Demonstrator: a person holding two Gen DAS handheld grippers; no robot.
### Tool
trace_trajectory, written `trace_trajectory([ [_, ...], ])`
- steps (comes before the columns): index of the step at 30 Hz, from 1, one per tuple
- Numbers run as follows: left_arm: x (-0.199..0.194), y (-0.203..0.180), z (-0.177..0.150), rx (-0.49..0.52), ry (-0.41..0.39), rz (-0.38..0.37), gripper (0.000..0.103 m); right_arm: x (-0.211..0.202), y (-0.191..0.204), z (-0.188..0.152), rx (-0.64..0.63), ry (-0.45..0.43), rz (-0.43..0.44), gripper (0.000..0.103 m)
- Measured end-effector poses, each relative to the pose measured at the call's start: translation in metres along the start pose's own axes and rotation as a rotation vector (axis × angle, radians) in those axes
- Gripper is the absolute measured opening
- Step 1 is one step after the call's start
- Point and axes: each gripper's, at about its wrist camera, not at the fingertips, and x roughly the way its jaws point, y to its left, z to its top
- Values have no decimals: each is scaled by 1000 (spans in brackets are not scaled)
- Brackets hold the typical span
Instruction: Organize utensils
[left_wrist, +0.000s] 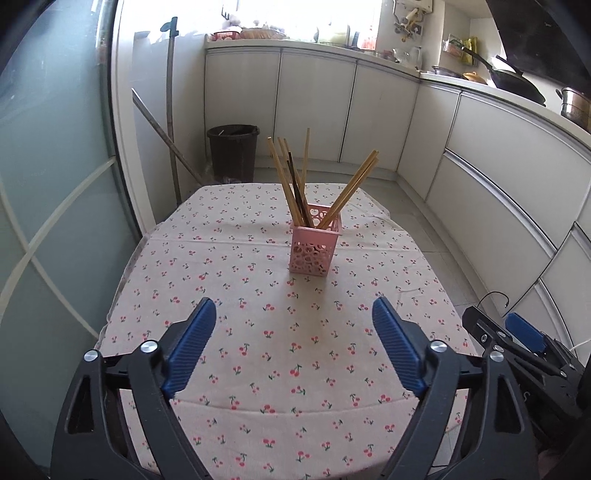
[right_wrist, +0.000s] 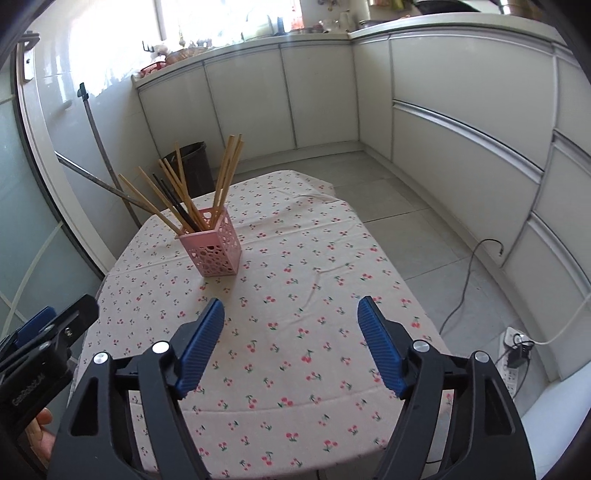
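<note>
A pink perforated holder (left_wrist: 314, 245) (right_wrist: 213, 248) stands upright on the cherry-print tablecloth (left_wrist: 258, 280) (right_wrist: 314, 295). Several wooden chopsticks (left_wrist: 354, 190) (right_wrist: 225, 171) and one dark pair (left_wrist: 295, 188) (right_wrist: 173, 201) lean out of it. My left gripper (left_wrist: 294, 310) hovers over the near half of the table, well short of the holder, open with nothing between its blue pads (left_wrist: 192, 347). My right gripper (right_wrist: 290, 309) is also open and empty, with the holder ahead to its left. Each gripper shows at the edge of the other's view.
A dark bucket (left_wrist: 232, 151) and broom poles (left_wrist: 171, 122) stand on the floor beyond the table's far left. White cabinets (left_wrist: 480, 155) run along the back and right. A power strip (right_wrist: 513, 354) and cables lie on the tiled floor at the right.
</note>
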Motion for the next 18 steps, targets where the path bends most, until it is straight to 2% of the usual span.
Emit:
trace_trajectory([
  [3,-10,-2,-4,3,-21,14,89,-9,-4,-4,-1,-29,-44,79],
  [5,-17,-4,-5,13,-36,24,95,-20,-6,-7,3,-64,-77,85],
  [9,-28,-11,-12,32,-67,23,96,-41,-8,-13,3,-142,-130,96],
  [14,-41,-14,-17,25,-139,77,96,-62,-13,-18,18,-216,-217,96],
  [18,-43,-16,-18,31,-151,62,96,-67,-17,-17,20,-231,-237,96],
])
